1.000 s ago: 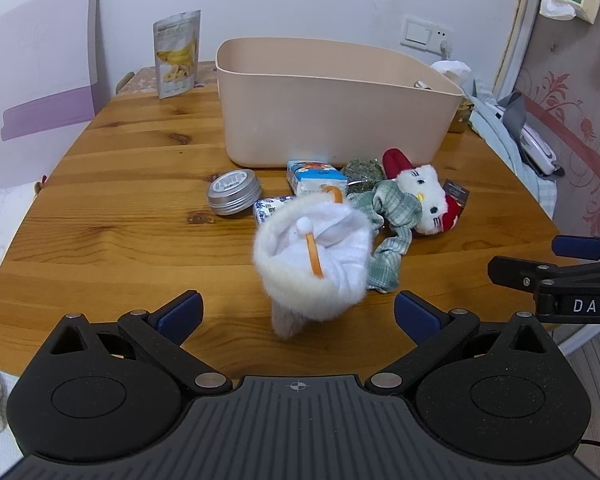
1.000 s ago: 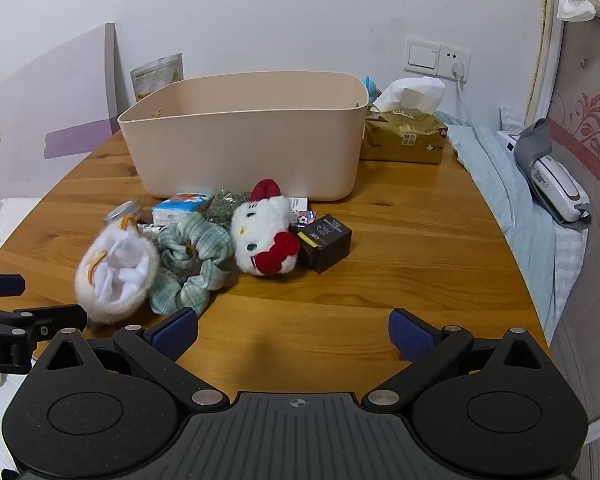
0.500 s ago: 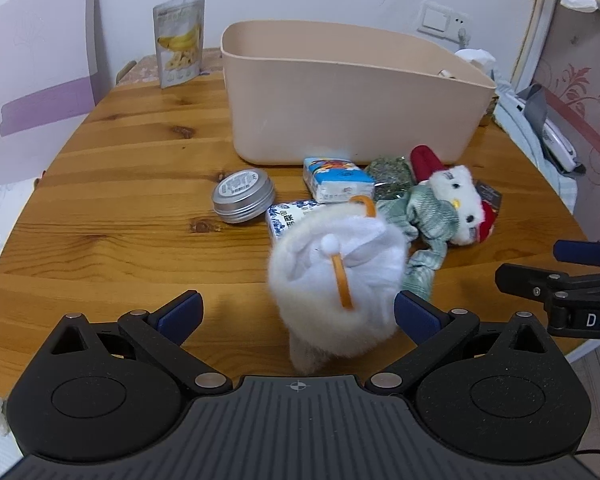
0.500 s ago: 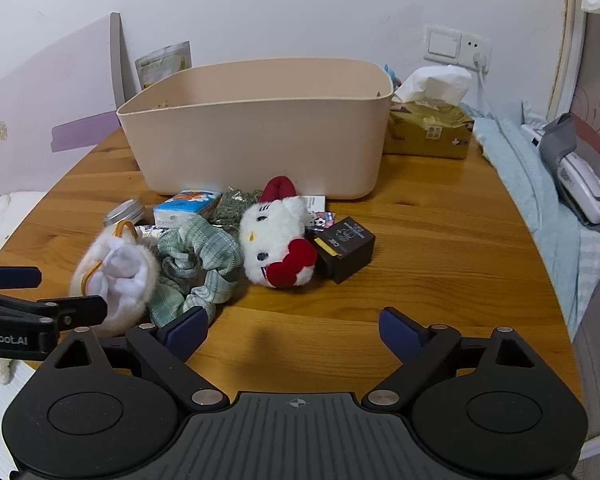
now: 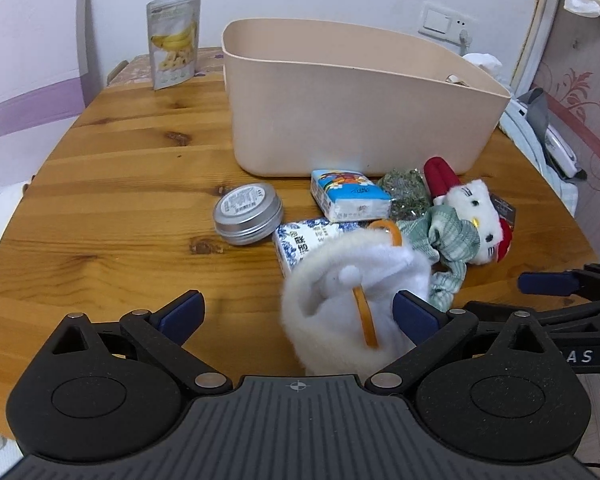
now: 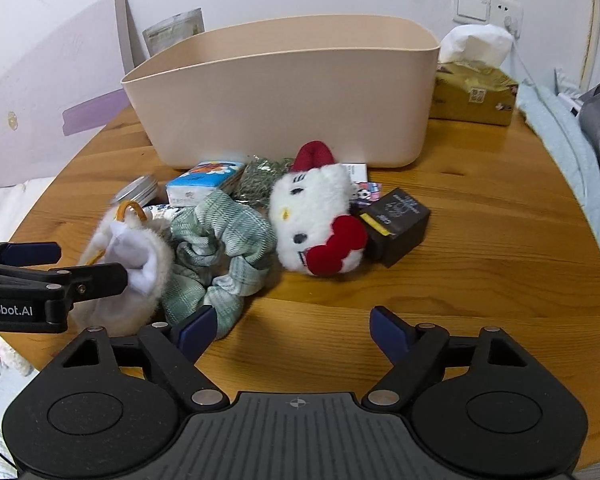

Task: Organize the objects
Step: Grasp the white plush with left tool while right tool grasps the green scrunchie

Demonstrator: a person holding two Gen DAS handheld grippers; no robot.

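Observation:
A white fluffy pouch with an orange loop (image 5: 348,300) stands on the wooden table (image 5: 120,200); it also shows in the right wrist view (image 6: 128,264). My left gripper (image 5: 296,316) is open with the pouch between its fingers, close to the right fingertip (image 5: 410,316). My right gripper (image 6: 294,330) is open and empty, in front of the green scrunchie (image 6: 220,248) and the Hello Kitty plush (image 6: 316,224). A beige bin (image 5: 352,100) stands behind the pile.
A silver tin (image 5: 248,214), two tissue packs (image 5: 348,196), a green sachet (image 5: 408,192) and a black box (image 6: 396,224) lie by the bin. A banana snack bag (image 5: 174,38) and a tissue box (image 6: 474,92) stand at the back.
My left gripper has moved forward and left, so the white pouch now sits between its fingers near the right one. My right gripper has moved closer to the plush and scrunchie.

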